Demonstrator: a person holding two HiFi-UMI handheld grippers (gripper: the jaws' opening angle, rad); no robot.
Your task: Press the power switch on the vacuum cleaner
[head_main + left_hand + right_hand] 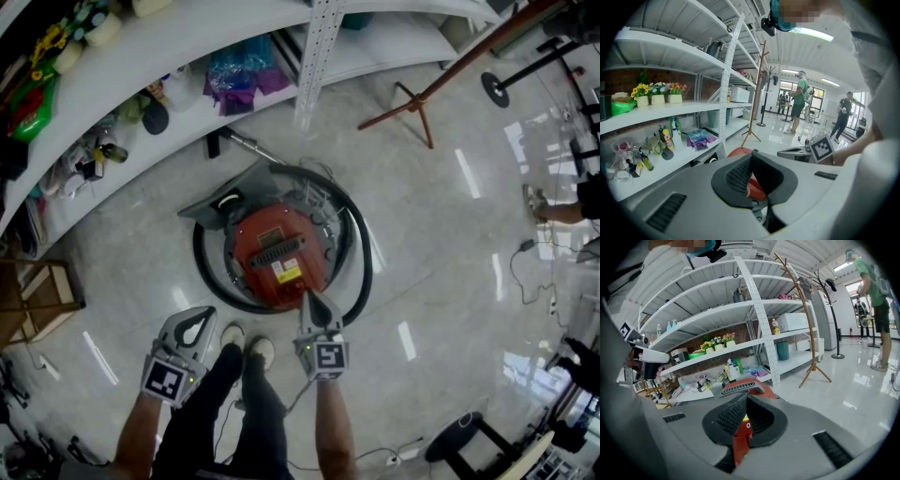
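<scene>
At the upper left of the head view the curved white shelves (169, 42) carry bottles and toys, none of it in play. Lower left, the left tongs (203, 313) hang beside the person's leg, jaws drawn together at the tip and holding nothing, well apart from the job.

In the middle of the frame the round red canister vacuum cleaner (277, 251) sits on the glossy pale tiled floor (441, 234), ringed by its thick black hose (201, 267). Just right of centre the right tongs (308, 299) are pinched to a narrow point, empty, with that point at the near rim of the red shell; whether it touches I cannot tell. In the right gripper view a red patch with a round mark (747, 425) shows through the slit between the jaws. I take that for the power switch, though I am not sure.

Upper right stands a brown wooden coat stand (417, 98), well away.

What worries me is that the point is slim and the shell domed and shiny, so an off-centre push could skate onto the lid or down into the hose. A shove more forward than downward might also slide the canister toward the shelves on that slick floor
</scene>
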